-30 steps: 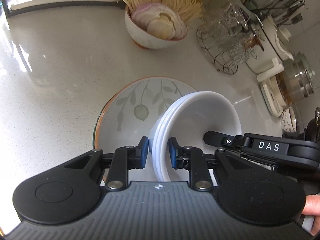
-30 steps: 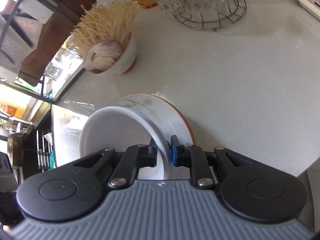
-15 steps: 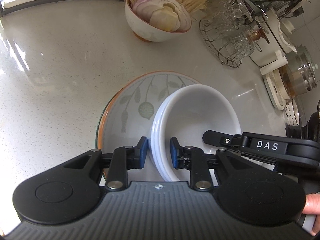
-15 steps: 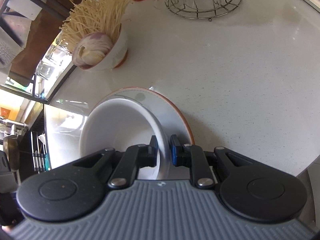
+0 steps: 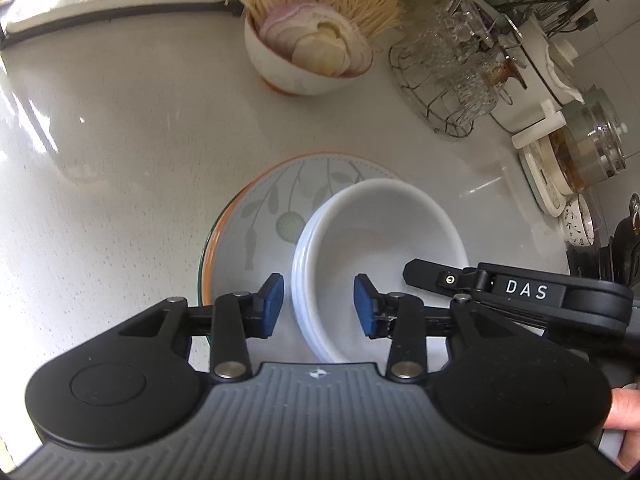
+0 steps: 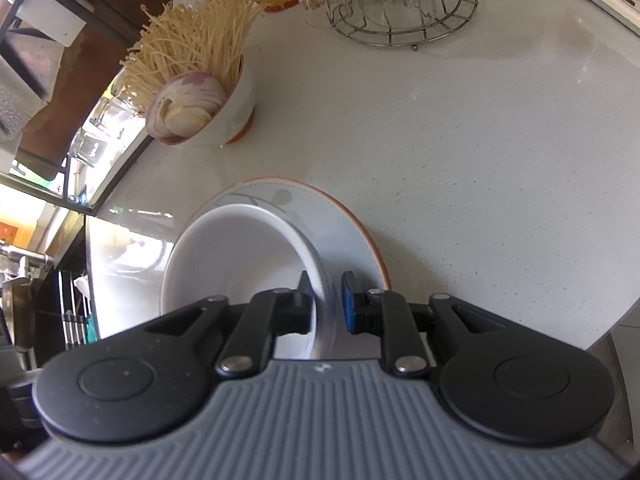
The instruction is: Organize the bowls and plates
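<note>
While both open | left claw (image 5: pixel 319 306) clear | bowl stack (image 5: pixel 380 236) apparently resting

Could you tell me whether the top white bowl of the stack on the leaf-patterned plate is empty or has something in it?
Empty: the white bowl shows only a bare, smooth interior in both wrist views, as it sits on the plate.

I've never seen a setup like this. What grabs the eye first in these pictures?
Probably the stack of white bowls sitting on a leaf-patterned plate in the middle of the pale counter. The left gripper and right gripper straddle opposite rims, their jaws opening and pads clear of the rim. Behind stands a bowl of sliced onion and enoki mushrooms.
</note>
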`<state>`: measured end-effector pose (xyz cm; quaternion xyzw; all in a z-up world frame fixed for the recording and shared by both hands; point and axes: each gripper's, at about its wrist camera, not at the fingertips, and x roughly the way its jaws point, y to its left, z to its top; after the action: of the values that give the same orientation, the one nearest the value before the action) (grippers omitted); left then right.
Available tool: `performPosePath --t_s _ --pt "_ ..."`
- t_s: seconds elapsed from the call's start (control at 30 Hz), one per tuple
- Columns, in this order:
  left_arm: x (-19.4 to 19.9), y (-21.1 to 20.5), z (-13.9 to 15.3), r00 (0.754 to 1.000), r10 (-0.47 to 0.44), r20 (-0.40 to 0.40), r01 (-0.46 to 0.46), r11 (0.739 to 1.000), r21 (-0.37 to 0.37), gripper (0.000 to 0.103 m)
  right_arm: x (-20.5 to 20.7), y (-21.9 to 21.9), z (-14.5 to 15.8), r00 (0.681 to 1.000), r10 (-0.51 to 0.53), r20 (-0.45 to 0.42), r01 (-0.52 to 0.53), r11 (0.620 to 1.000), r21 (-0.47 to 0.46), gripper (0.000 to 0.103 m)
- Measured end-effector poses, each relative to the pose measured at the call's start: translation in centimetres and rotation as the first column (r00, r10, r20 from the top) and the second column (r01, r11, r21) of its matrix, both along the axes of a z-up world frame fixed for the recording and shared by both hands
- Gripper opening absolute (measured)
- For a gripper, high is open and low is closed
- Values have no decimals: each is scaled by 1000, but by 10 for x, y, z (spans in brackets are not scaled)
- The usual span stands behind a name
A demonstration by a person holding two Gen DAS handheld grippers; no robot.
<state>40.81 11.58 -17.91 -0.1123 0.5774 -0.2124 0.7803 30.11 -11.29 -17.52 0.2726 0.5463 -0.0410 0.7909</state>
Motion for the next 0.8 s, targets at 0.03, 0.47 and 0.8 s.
performPosePath --t_s 0.03,0.47,0.8 --pt "0 0 3 1000 -2 6 2 1000 0 45 -1 0 2 1000 -3 11 3 1000 9 38" --pt "-24 -2 37 992 52 114 -56 998 35 47 -14 -14 24 993 57 106 -56 998 -15 42" --pt "-58 -20 80 969 108 220 -126 989 71 47 -31 -34 55 972 128 196 -122 992 -40 42"
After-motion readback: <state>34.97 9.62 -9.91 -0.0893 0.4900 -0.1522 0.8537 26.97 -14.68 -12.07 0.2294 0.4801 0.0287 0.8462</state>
